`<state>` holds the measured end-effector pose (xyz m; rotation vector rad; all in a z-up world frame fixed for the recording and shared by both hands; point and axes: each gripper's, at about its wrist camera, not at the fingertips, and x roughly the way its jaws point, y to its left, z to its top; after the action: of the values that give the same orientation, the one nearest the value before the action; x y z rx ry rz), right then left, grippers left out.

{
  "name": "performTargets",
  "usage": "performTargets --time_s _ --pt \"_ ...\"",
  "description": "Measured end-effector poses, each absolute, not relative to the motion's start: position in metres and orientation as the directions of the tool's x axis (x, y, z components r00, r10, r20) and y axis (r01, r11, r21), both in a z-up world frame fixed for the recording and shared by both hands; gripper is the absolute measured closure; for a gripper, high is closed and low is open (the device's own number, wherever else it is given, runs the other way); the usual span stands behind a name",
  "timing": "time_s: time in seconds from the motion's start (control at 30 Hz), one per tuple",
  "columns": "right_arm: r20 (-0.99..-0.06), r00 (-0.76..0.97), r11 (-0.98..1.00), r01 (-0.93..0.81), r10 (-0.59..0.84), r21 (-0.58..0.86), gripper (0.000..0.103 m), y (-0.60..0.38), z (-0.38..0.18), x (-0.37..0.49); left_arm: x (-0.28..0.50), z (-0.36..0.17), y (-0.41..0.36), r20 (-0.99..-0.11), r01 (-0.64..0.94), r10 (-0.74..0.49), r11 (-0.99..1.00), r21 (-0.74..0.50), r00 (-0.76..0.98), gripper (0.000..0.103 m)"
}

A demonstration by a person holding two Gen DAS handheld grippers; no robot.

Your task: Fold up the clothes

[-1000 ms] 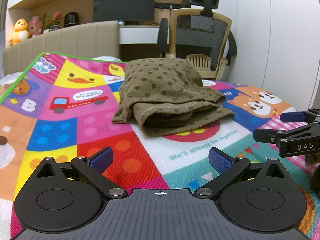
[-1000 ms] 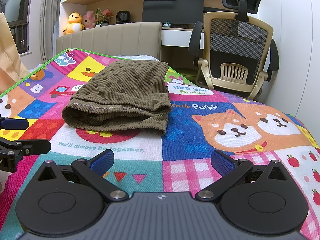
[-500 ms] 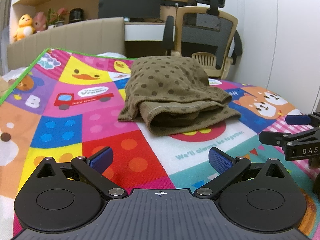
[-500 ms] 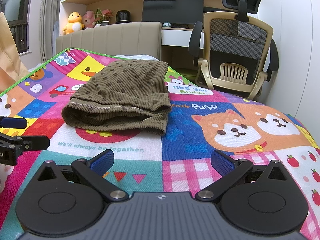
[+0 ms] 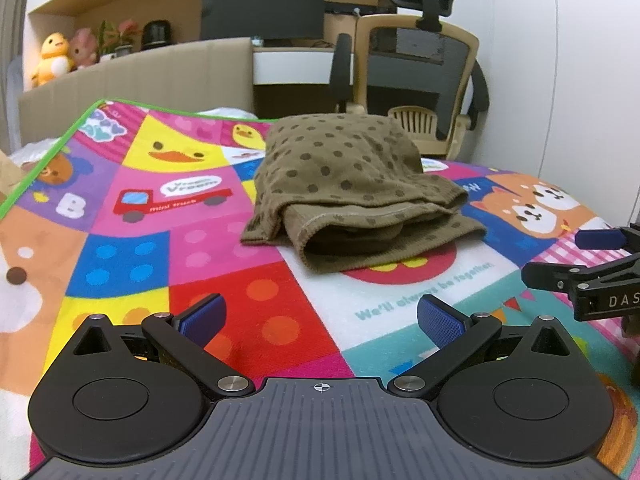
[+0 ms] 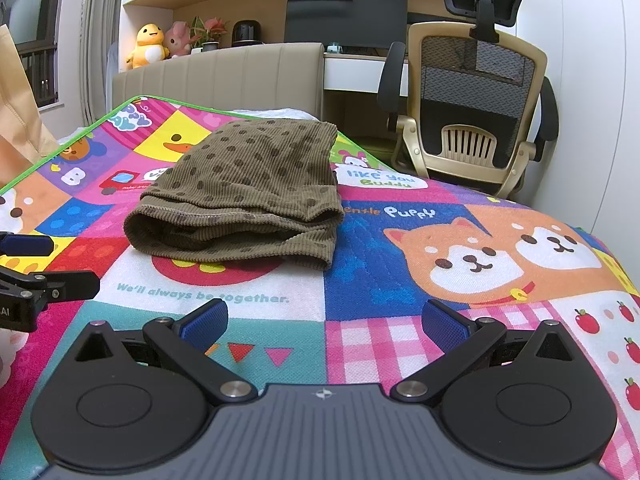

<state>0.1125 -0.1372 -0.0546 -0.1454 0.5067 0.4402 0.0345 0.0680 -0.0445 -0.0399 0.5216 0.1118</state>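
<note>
An olive-brown ribbed garment with dark dots [image 5: 352,192] lies folded in a bundle on a colourful cartoon play mat [image 5: 120,240], its open hem towards me. My left gripper [image 5: 320,318] hovers open just short of it, nothing between its blue pads. The right gripper's fingers [image 5: 600,264] poke in at the right edge of the left wrist view. Seen from the right wrist, the garment [image 6: 248,192] sits ahead and left, and my right gripper [image 6: 324,320] is open and empty above the mat [image 6: 480,240]. The left gripper's fingers [image 6: 32,264] show at the left edge.
A beige upholstered headboard [image 6: 224,76] stands behind the mat. An office chair [image 6: 476,112] and a desk with a monitor [image 6: 344,16] are at the back right. Plush toys [image 6: 148,44] sit on a ledge. A brown paper bag [image 6: 16,120] stands at the far left.
My left gripper has turned slightly left, so the garment now sits further right in its view. The right gripper has hardly moved. Both stay open.
</note>
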Motion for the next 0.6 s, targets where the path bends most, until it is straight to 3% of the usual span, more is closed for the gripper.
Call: performTargets --time_s 0.6 --pt "-0.503 0.781 0.896 -0.443 0.371 -0.027 0.0 -0.1365 -0.0546 0.1128 0.0333 -0.0437 0.0683 -0.492 -0.102 0.082 0.995 -0.013 0.867 0.0"
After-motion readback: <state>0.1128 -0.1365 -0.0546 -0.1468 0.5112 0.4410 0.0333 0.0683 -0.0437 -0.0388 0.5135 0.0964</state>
